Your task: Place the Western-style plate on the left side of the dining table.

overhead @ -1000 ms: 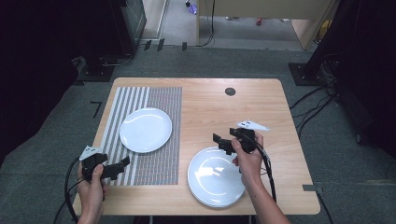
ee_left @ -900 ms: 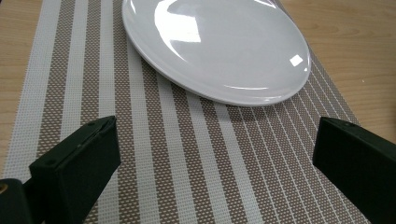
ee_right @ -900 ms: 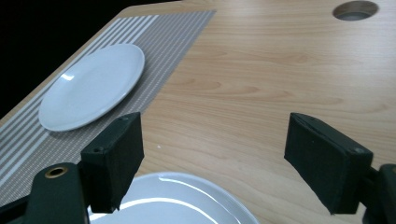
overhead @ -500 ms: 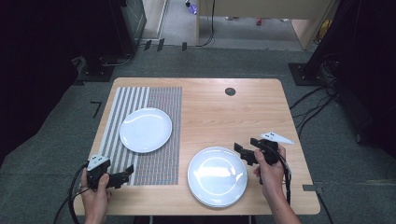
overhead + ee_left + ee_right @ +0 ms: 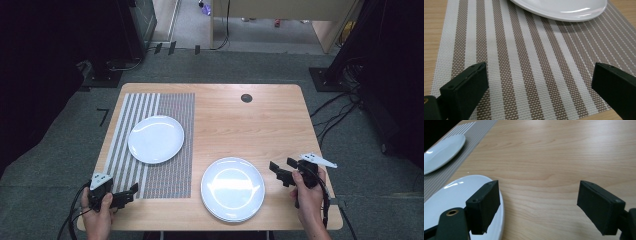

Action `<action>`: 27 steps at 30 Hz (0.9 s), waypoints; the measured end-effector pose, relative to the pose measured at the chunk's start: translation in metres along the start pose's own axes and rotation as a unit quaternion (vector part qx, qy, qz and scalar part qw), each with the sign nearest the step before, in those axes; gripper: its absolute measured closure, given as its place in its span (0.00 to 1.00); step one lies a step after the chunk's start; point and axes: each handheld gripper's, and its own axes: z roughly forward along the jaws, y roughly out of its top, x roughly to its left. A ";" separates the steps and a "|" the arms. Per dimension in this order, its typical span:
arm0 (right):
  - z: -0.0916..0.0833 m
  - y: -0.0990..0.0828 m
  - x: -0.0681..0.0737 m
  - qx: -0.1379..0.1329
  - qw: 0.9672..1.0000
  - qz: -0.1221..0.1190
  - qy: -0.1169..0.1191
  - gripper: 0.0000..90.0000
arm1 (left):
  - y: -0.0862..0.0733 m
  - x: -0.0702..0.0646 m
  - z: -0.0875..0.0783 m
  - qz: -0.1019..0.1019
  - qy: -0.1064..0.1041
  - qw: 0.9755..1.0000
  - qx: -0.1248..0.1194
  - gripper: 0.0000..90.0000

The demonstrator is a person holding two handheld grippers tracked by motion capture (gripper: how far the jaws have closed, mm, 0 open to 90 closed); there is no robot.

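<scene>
The bench (image 5: 240,125) is a pale wooden top with a small dark round hole (image 5: 246,98) near the middle of its far edge. A striped woven placemat (image 5: 170,150) covers much of its left half, reaching from near the far edge almost to the near edge.

Two white plates lie on the bench. The near plate (image 5: 232,188) sits on bare wood close to the near edge, somewhat right of the middle, and appears to rest on a second plate beneath it, though the rim is too small to be sure. The far plate (image 5: 156,139) lies on the placemat, toward the left edge and well apart from the near plate.

The right tongs (image 5: 281,170) hover just beside the right rim of the near plate, near the right end of the near edge, held in the person's right hand (image 5: 306,192). Their jaws stand wide apart with nothing between them; in the right gripper view one jaw overlaps the plate's rim and the other hangs over bare wood.

The left tongs (image 5: 131,193) sit at the near left corner, over the placemat's near edge, held in the left hand (image 5: 97,210). Their jaws are also wide apart and empty, with the far plate ahead of them.
</scene>
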 end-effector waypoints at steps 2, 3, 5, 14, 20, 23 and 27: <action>-0.003 -0.003 -0.005 0.001 1.000 0.002 -0.005 0.20 | -0.002 0.001 0.000 -0.001 -0.001 1.000 0.002 0.01; -0.004 -0.005 -0.009 0.000 1.000 0.004 -0.008 0.20 | -0.002 0.002 0.000 0.001 0.002 1.000 0.003 0.01; -0.008 -0.009 -0.016 0.002 1.000 0.008 -0.015 0.20 | -0.004 0.004 -0.001 0.002 0.005 1.000 0.003 0.01; -0.024 -0.024 -0.043 0.006 0.999 0.016 -0.049 0.20 | -0.009 0.014 -0.006 -0.004 0.019 1.000 0.000 0.01; -0.034 -0.034 -0.056 0.013 0.997 0.016 -0.069 0.20 | -0.010 0.021 -0.008 -0.010 0.028 1.000 -0.003 0.01; -0.038 -0.038 -0.064 0.015 0.997 0.021 -0.077 0.20 | -0.012 0.023 -0.007 -0.014 0.032 0.999 -0.003 0.01; -0.042 -0.044 -0.072 0.020 0.996 0.026 -0.088 0.19 | -0.013 0.023 -0.006 -0.008 0.037 0.999 -0.005 0.01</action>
